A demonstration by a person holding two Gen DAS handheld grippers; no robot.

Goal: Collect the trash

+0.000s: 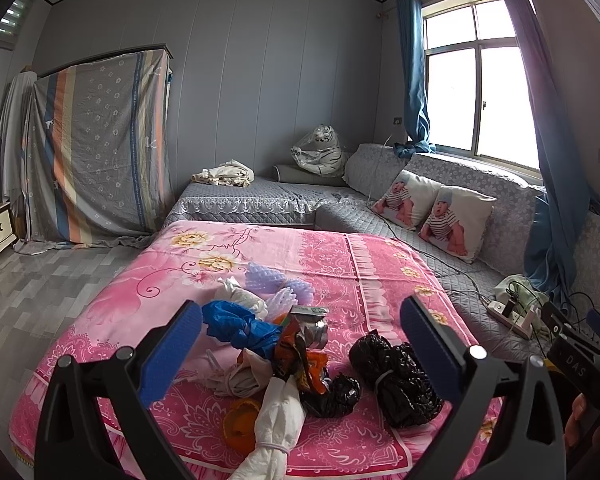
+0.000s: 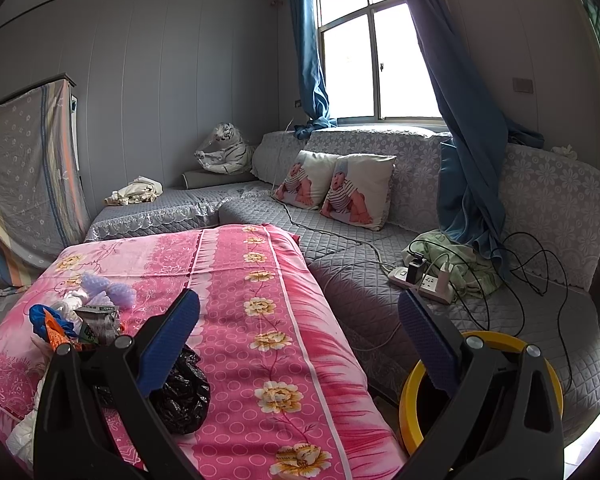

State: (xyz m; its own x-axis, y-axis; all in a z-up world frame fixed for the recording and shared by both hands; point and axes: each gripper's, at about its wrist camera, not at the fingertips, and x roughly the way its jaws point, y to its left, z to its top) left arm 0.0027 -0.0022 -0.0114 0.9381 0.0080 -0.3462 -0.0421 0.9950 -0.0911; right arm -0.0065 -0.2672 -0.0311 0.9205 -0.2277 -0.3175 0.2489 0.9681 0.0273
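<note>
A heap of trash lies on the pink floral cloth [image 1: 372, 264]: a blue plastic bag [image 1: 236, 326], a crumpled black bag [image 1: 396, 376], an orange snack wrapper [image 1: 300, 360], white tied bags [image 1: 278, 412], a silver carton [image 1: 310, 326] and purple foam netting [image 1: 266, 280]. My left gripper [image 1: 302, 340] is open, raised over the heap, with nothing between its blue pads. My right gripper [image 2: 298, 334] is open and empty, right of the heap, over the cloth's right side. The black bag [image 2: 184, 392] lies by its left finger. A yellow bin [image 2: 414, 400] stands below its right finger.
A grey quilted sofa [image 2: 380, 300] runs along the far and right sides, with two baby-print pillows [image 2: 336, 190], a power strip [image 2: 424, 280] with cables, blue curtains [image 2: 468, 184] and a plush tiger [image 1: 320, 152]. A cloth-draped cabinet [image 1: 100, 148] stands at the left on grey floor.
</note>
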